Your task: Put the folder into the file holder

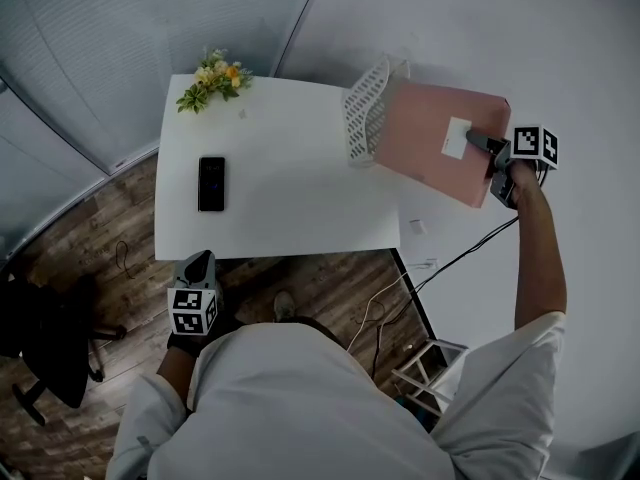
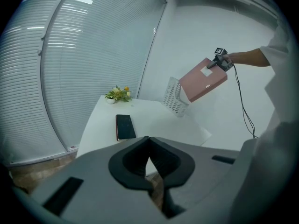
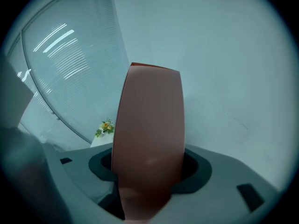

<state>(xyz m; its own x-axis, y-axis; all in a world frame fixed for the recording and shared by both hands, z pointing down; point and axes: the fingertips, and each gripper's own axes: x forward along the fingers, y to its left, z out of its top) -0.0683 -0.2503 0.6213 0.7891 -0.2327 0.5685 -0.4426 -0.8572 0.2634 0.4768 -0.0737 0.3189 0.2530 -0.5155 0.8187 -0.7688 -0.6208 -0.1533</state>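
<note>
A pink folder with a white label hangs tilted in the air off the table's right edge, and my right gripper is shut on its outer end. In the right gripper view the folder fills the gap between the jaws. Its lower corner reaches the top of the white mesh file holder at the table's right edge; whether it is inside I cannot tell. The left gripper view shows the folder slanting down to the holder. My left gripper is shut on nothing below the table's front edge.
On the white table a black phone lies at the left and a small pot of flowers stands at the back left corner. Cables run over the wooden floor, and a black chair stands at the left.
</note>
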